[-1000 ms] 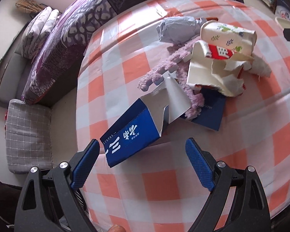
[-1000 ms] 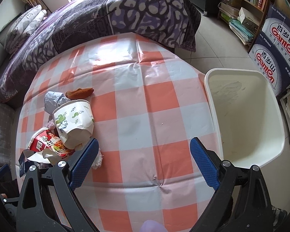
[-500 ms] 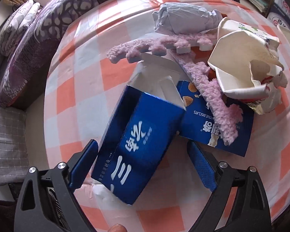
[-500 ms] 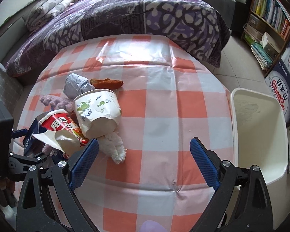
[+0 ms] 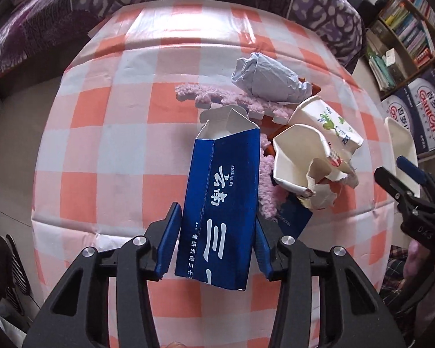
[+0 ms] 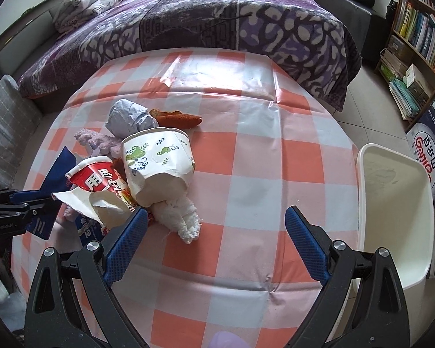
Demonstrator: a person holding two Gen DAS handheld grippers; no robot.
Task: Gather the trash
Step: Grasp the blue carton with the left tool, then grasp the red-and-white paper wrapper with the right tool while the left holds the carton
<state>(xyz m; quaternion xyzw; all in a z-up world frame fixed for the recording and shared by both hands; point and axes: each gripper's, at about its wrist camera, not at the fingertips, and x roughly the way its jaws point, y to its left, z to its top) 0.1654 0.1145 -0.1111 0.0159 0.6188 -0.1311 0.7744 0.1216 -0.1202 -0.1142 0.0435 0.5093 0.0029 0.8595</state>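
Note:
My left gripper (image 5: 214, 240) is shut on a dark blue carton (image 5: 223, 203) with white characters and holds it above the checkered table (image 5: 101, 150). Behind it lie a torn white paper bowl (image 5: 307, 159), a crumpled grey paper (image 5: 266, 78) and a fuzzy purple piece (image 5: 217, 98). In the right wrist view my right gripper (image 6: 214, 243) is open and empty over the table, near a white paper cup (image 6: 156, 165), a red noodle cup (image 6: 101, 179) and a white tissue wad (image 6: 179, 217). The white trash bin (image 6: 397, 208) stands at the table's right edge.
A brown fried piece (image 6: 177, 119) lies behind the cup. A flat blue biscuit box (image 5: 293, 217) lies under the pile. A purple bed (image 6: 217, 23) is beyond the table. Bookshelves (image 6: 420, 37) and cartons (image 6: 429, 150) stand at the right.
My left gripper has closed on the blue carton and lifted it upright off the table. The right gripper has shifted left, toward the pile.

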